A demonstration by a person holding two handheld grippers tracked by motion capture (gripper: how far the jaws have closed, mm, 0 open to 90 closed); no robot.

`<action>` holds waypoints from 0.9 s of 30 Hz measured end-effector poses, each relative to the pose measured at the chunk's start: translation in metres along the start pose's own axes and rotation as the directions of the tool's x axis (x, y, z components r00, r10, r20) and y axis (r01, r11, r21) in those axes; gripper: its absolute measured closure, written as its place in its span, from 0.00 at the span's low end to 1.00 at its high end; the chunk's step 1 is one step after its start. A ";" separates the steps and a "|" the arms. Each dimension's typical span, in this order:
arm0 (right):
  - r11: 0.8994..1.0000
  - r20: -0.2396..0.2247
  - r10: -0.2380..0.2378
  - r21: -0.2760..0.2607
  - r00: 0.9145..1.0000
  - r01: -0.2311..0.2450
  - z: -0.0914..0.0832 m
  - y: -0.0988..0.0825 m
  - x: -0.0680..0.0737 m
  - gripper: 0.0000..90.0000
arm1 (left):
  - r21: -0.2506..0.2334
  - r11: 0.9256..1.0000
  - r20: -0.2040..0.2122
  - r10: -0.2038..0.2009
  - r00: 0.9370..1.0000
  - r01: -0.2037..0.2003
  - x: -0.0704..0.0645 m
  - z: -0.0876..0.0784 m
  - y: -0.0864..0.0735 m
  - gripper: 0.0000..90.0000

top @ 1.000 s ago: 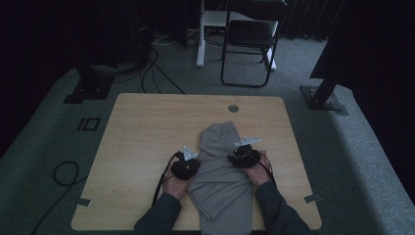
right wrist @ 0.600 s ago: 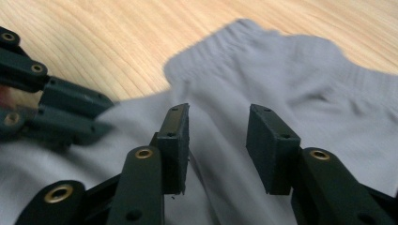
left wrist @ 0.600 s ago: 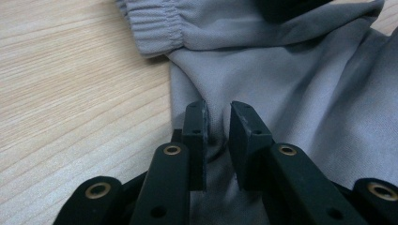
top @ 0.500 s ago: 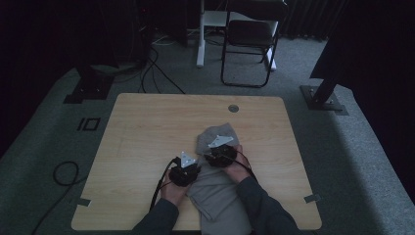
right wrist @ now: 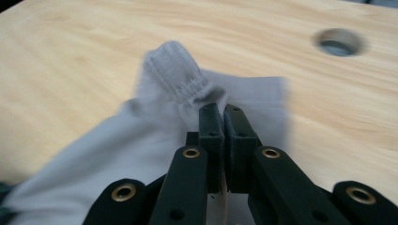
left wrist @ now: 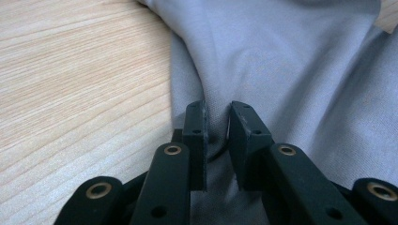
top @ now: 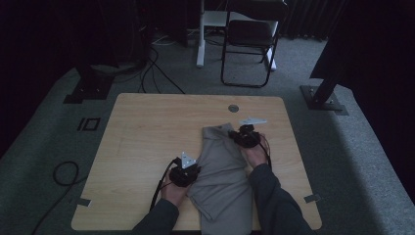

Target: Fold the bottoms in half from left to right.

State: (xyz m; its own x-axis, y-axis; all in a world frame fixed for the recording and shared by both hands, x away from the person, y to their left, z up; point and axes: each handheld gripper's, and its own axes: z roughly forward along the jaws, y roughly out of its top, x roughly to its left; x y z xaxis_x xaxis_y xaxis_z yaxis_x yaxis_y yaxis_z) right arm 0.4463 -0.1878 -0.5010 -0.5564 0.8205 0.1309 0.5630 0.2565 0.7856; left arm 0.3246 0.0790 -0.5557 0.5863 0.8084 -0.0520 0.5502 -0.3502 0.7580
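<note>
Grey garment (top: pixel 222 169) lies on the near right of the wooden table (top: pixel 147 132), the right gripper (right wrist: pixel 220 115) clamped tight on its ribbed cuff, having just closed, while the left gripper (left wrist: pixel 217 126) stands narrowly parted over a fold at its left edge.

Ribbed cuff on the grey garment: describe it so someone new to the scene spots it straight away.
On the wooden table lies a grey garment. Follow it to its far end, near the round hole in the tabletop. There the right gripper pinches cloth beside the ribbed cuff, a stitched, ridged band, unlike the smooth fabric around it.
</note>
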 end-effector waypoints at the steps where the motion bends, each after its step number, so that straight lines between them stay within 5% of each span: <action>1: 1.000 0.010 0.010 0.004 1.000 -0.010 0.000 0.000 -0.008 0.97 | 0.000 1.000 0.003 0.002 1.000 -0.002 0.000 0.000 0.000 0.85; 4: 0.998 0.088 0.022 0.058 0.996 -0.027 0.004 -0.006 -0.024 0.94 | 0.001 1.000 0.015 0.008 1.000 -0.008 -0.001 0.000 0.000 0.79; 7: 0.995 0.128 0.020 0.092 0.992 -0.032 0.007 -0.012 -0.028 0.78 | -0.002 1.000 0.024 0.019 1.000 -0.019 -0.002 0.000 0.000 0.74; 10: 0.998 0.119 0.022 0.061 0.993 -0.030 0.004 -0.016 -0.023 0.67 | -0.004 1.000 0.027 0.002 1.000 -0.002 0.000 -0.001 0.002 0.73; 13: 0.998 0.110 -0.030 0.063 0.994 0.023 0.007 -0.016 -0.015 0.61 | -0.021 1.000 0.014 -0.018 1.000 0.019 0.005 -0.003 0.010 0.73; 20: 0.993 0.107 -0.029 0.117 0.994 0.016 0.024 -0.024 -0.008 0.61 | -0.035 0.999 -0.024 -0.035 0.999 0.034 0.011 0.013 0.043 0.73; 27: 0.990 0.125 -0.038 0.137 0.991 0.021 0.030 -0.036 -0.003 0.64 | 0.065 0.998 -0.060 0.002 0.998 0.002 0.008 0.053 0.056 0.72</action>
State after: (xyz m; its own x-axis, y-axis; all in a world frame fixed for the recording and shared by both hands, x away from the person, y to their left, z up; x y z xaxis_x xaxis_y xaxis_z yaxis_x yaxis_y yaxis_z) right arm 0.4460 -0.1840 -0.5476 -0.4965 0.8677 0.0243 0.6297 0.3408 0.6981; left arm 0.3912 0.0412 -0.5482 0.5506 0.8347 -0.0118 0.5892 -0.3786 0.7138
